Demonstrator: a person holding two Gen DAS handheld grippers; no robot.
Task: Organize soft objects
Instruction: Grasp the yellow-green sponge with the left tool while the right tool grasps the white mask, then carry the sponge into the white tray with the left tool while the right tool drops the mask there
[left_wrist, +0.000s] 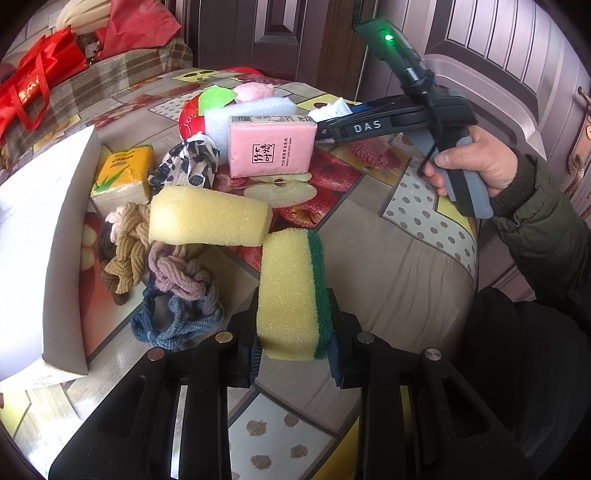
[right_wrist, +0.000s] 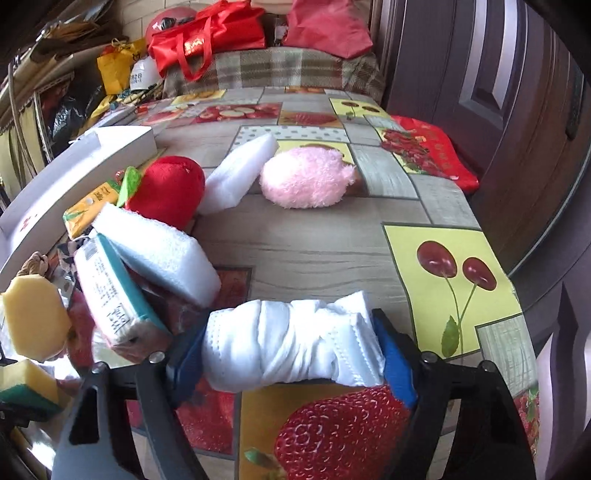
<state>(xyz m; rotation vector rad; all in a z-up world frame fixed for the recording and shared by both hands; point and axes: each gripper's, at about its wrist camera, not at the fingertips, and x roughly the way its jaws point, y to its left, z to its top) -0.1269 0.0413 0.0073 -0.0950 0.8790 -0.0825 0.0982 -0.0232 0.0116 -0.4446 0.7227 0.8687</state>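
Observation:
My left gripper (left_wrist: 295, 352) is shut on a yellow sponge with a green scouring side (left_wrist: 291, 291), which stands on end between the fingers. Just beyond it lie a plain yellow sponge (left_wrist: 208, 216) and a pink tissue pack (left_wrist: 271, 146). In the right wrist view my right gripper (right_wrist: 291, 365) is shut on a white cloth bundle (right_wrist: 288, 339), its blue pads pressing on the two ends. A hand holds that gripper (left_wrist: 328, 129) at the table's far right in the left wrist view.
A white box (left_wrist: 37, 240) stands at the left, with several scrunchies (left_wrist: 177, 273) and a yellow tissue pack (left_wrist: 123, 173) beside it. A red plush apple (right_wrist: 166, 188), white foam blocks (right_wrist: 240, 173) and a pink plush (right_wrist: 306, 177) lie farther back. The table edge (left_wrist: 469, 258) runs along the right.

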